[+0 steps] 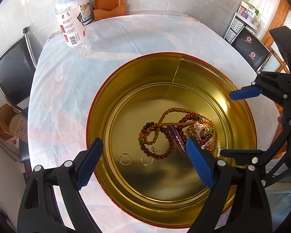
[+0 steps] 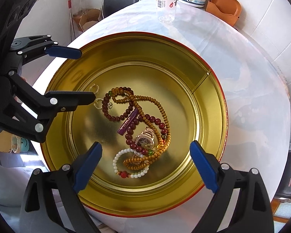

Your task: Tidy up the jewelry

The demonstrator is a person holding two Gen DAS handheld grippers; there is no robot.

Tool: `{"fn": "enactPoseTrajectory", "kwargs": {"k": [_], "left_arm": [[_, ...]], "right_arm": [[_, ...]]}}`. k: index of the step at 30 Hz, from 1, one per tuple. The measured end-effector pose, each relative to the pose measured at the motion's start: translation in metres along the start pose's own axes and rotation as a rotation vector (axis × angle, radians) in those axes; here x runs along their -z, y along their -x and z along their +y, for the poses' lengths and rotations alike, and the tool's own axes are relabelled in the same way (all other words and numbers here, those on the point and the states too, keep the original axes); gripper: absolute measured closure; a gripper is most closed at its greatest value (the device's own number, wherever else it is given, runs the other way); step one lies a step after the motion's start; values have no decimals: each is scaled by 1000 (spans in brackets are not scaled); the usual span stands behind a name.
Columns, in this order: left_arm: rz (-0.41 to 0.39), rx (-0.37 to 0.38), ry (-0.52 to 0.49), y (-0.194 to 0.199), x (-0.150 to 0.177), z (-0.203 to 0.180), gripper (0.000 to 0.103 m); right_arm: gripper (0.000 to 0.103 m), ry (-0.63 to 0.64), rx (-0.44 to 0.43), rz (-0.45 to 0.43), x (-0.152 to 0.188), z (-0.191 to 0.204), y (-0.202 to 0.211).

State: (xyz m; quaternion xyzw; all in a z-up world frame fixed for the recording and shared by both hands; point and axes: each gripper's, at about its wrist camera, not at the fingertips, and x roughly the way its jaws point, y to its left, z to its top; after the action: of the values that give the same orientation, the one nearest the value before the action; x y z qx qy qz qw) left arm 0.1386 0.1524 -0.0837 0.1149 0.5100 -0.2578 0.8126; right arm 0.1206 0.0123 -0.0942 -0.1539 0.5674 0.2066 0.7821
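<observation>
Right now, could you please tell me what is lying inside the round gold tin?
In the tin: tangled wooden bead strands, dark red beads, a white bead bracelet, a watch, a purple bar, silver rings. Whatever lies under the tangle is hidden.

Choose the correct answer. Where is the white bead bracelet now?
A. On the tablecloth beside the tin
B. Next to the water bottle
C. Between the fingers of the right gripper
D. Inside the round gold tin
D: the white bead bracelet lies on the floor of the round gold tin, next to the watch.
</observation>
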Motion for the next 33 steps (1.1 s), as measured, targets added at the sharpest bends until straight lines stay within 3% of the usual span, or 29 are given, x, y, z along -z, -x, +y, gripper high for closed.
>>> {"fn": "enactPoseTrajectory", "kwargs": {"k": [15,33], "left_arm": [[11,7,-14,-1,2,-5,17],[42,83,1,-3,8,-12,17]], "right_arm": [[10,-1,5,-10,1,4,4],[10,2,7,-23,6,6,8]]}}
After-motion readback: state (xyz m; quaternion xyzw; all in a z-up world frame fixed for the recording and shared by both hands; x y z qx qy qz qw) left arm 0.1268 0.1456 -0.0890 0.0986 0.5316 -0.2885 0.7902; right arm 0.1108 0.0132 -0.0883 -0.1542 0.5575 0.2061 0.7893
